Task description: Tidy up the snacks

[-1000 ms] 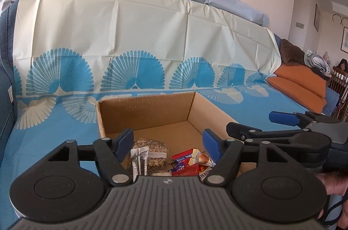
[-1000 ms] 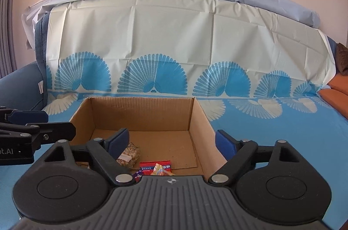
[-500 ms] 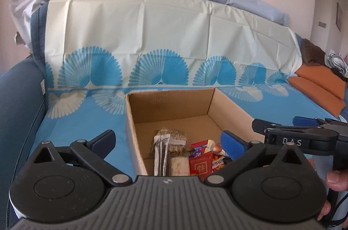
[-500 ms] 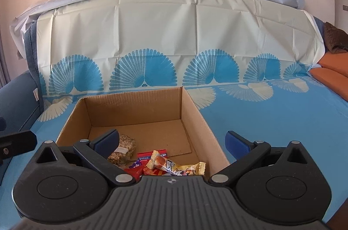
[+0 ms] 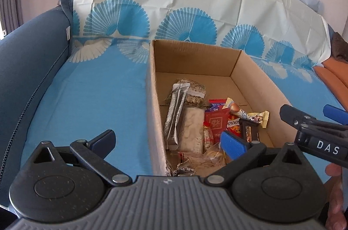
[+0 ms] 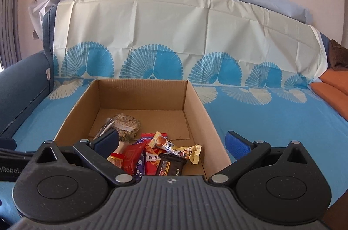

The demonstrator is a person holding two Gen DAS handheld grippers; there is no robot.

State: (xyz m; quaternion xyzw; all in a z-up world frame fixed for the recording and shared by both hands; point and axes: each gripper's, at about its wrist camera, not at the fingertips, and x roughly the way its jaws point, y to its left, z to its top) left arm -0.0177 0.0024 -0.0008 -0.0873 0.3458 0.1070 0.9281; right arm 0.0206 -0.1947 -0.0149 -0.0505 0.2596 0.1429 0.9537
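Blue-padded left gripper (image 5: 168,141) is spread wide with nothing between the pads; its jaws have just been opening. It straddles the left wall of the cardboard box (image 5: 155,112) at lower centre of the left wrist view: one pad outside over the blue sofa cover (image 5: 91,99), the other inside over the snacks. Silver stick pack (image 5: 175,113) lies just ahead, long axis running away from the gripper, against that wall; beside it a pale wafer pack (image 5: 192,130). Right gripper (image 6: 171,143) is also open and empty, hovering over the near end of the box, with the red packet (image 6: 132,155) and dark bar (image 6: 170,165) right below. Left gripper looks nearer the stick pack, right nearer the red pile.
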